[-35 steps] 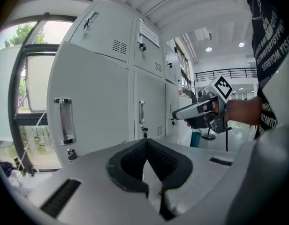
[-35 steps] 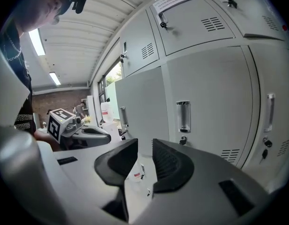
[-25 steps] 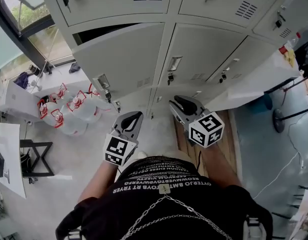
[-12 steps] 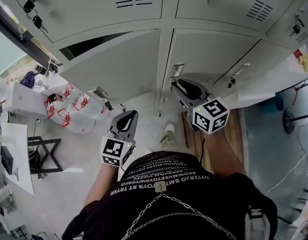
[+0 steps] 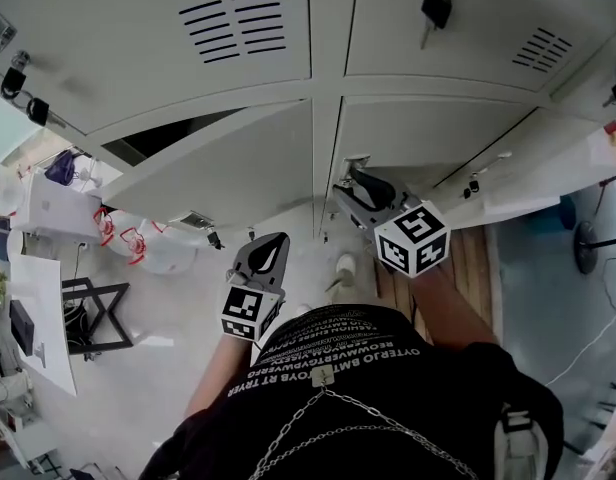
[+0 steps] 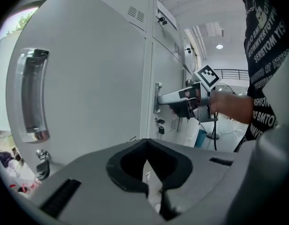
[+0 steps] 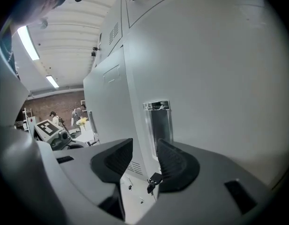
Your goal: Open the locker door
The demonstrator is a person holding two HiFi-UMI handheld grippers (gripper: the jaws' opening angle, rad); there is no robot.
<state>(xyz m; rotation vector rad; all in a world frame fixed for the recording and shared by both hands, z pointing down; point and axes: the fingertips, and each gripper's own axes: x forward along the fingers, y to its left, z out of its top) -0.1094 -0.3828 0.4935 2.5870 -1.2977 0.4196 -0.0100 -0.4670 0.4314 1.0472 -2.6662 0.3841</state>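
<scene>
Grey locker bank ahead: we bring the right gripper, jaws just opening wide with nothing between them, up to the recessed handle of the still-closed middle door; left gripper closed, empty; grasp and pull remain

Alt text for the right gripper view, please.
The jaws of the right gripper, which have just been opening, stand apart with nothing between them, aimed at the recessed handle of a grey locker door. A key hangs below the handle.
</scene>
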